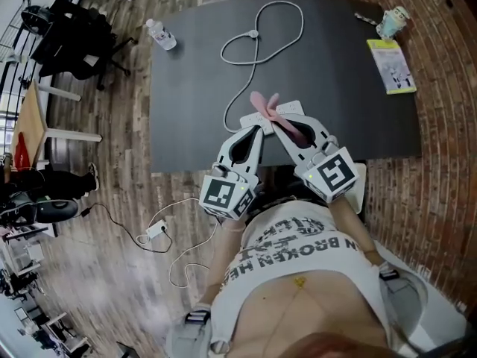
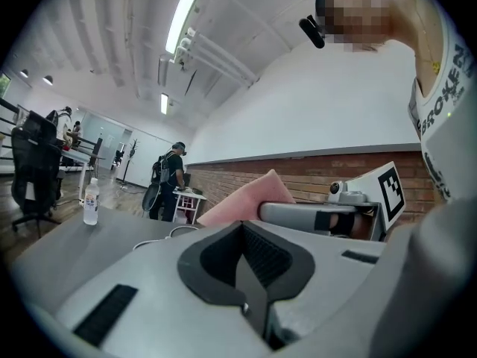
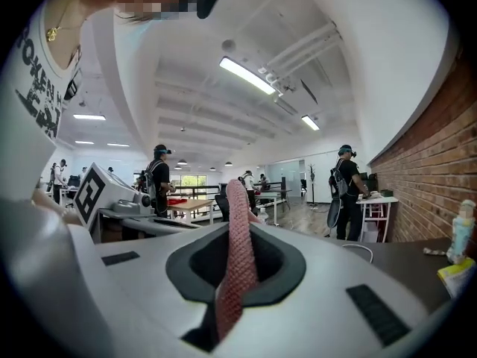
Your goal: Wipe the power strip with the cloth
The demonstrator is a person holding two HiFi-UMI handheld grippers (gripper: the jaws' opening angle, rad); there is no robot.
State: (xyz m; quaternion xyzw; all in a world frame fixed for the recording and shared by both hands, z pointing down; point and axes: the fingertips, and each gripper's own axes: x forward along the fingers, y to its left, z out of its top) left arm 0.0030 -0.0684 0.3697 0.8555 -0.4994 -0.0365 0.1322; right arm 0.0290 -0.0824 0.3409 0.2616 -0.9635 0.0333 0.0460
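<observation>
Pinching the pink cloth [image 3: 238,230] edge-on, the right claw [image 1: 277,127] is clamped on it — the cloth sticks up past the tips. The white power strip [image 1: 292,109] lies near the dark surface's [image 1: 194,88] front edge, partly under that claw. The left claw [image 2: 244,267] sits alongside — pressed together, empty.

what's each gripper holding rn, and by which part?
The right gripper pinches the pink cloth along a fold, with its free end sticking out past the tips. The left gripper is shut and empty.
</observation>
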